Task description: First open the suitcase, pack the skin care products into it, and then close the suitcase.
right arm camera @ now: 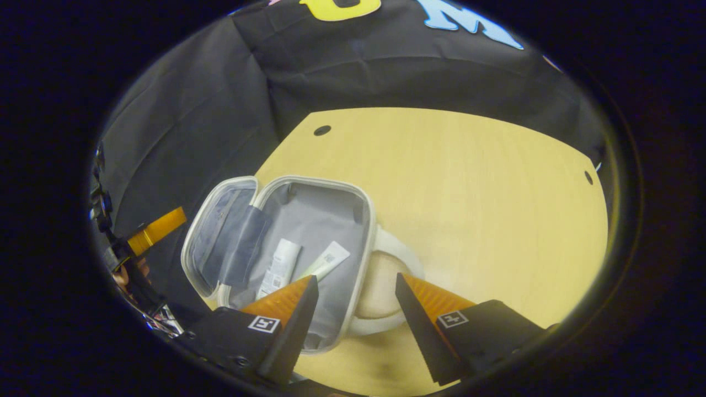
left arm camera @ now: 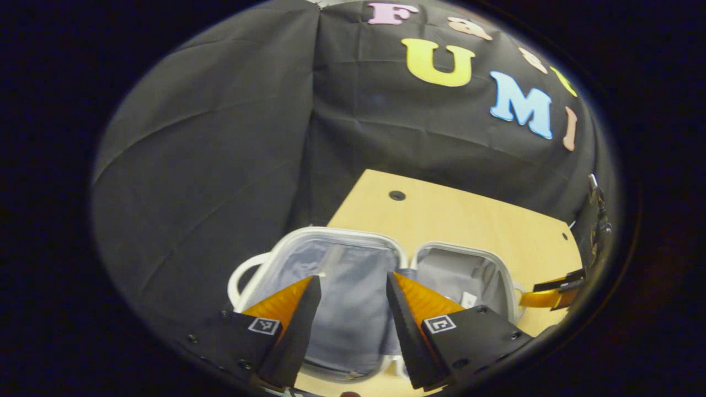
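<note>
A small white suitcase (right arm camera: 309,179) lies open on the wooden table (right arm camera: 441,182), both grey-lined halves facing up. Two skin care tubes rest in its larger half: a white tube (right arm camera: 282,266) and a pale green one (right arm camera: 326,260). My right gripper (right arm camera: 356,277) hovers open over that half's near rim and the carry handle (right arm camera: 400,258), holding nothing. In the left gripper view the suitcase (left arm camera: 331,230) sits just below my left gripper (left arm camera: 353,277), which is open and empty above the left half. The right gripper (left arm camera: 551,296) shows at the far right.
The table (left arm camera: 452,215) stretches bare behind and to the right of the suitcase, with a small hole (right arm camera: 322,130) near its back corner. Black cloth hangs close behind and on the left. The left gripper (right arm camera: 154,229) shows at the left edge of the right gripper view.
</note>
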`<move>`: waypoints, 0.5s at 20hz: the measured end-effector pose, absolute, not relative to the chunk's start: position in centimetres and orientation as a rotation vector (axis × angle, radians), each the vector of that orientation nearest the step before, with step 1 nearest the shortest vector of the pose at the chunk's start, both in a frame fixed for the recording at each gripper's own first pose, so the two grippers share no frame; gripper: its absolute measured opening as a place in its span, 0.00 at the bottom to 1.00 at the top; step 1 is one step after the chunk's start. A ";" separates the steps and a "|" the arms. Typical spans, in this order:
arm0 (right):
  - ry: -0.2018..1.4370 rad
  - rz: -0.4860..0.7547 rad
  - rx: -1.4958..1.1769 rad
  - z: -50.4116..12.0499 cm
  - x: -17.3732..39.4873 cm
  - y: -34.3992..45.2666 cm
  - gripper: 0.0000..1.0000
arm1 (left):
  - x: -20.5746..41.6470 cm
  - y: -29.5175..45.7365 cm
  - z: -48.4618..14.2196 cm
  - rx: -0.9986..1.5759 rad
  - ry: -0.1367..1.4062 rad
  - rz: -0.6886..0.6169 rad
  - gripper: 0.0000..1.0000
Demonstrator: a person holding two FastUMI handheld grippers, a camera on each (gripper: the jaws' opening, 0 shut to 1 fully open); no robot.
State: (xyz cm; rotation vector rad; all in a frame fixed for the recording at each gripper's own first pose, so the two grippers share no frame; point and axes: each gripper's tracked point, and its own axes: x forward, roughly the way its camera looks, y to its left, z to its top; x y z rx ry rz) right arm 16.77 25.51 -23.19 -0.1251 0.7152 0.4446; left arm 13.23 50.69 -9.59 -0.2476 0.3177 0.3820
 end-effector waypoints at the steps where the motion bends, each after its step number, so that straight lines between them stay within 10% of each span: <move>1: 0.719 0.439 -0.118 -23.2 16.7 25.1 0.87 | 12.6 52.4 -9.7 -0.248 0.320 0.402 0.80; 10: 0.795 0.398 -0.076 -26.0 14.3 20.5 0.88 | 9.0 65.3 -12.5 -0.323 0.359 0.577 0.80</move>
